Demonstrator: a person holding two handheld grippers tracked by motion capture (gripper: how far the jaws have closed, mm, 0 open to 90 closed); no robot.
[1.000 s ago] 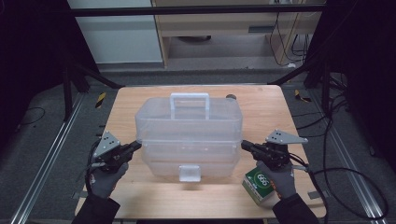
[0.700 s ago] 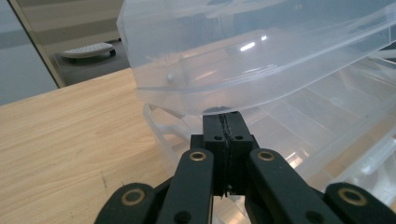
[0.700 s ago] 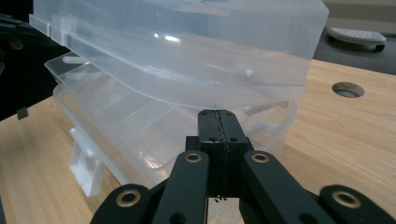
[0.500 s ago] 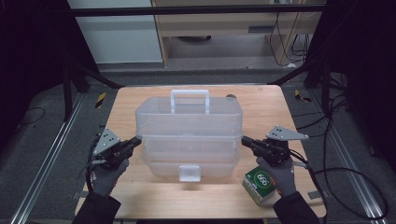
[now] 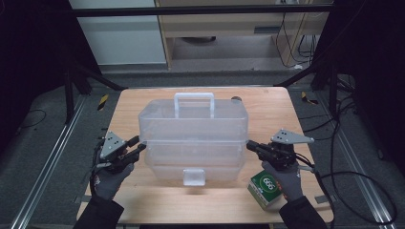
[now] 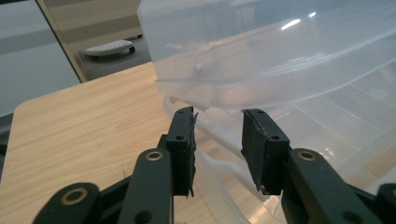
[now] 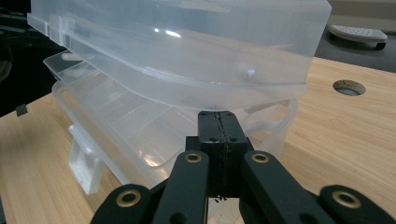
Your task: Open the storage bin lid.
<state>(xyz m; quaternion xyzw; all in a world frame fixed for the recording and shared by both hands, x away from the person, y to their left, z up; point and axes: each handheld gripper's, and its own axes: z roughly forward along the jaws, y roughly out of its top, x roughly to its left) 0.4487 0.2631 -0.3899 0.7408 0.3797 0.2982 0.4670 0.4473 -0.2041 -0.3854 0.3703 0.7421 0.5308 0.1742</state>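
Clear plastic toolbox (image 5: 193,138) sits mid-table, latch side facing the person. Since a second ago its lid (image 5: 192,118) has lifted: upper section now stands off the base, inner tray visible in the gap. Left gripper (image 5: 135,146) is at the box's left end, jaws spread around the side linkage. Right gripper (image 5: 250,145) is under the lid's right edge, jaws pressed together, pinching nothing, apparently pushing up. Green box (image 5: 265,186) lies by the right hand. Looks like opening is underway.

Clear plastic tiered box (image 5: 193,138), handle up, lid part-raised, table ctr
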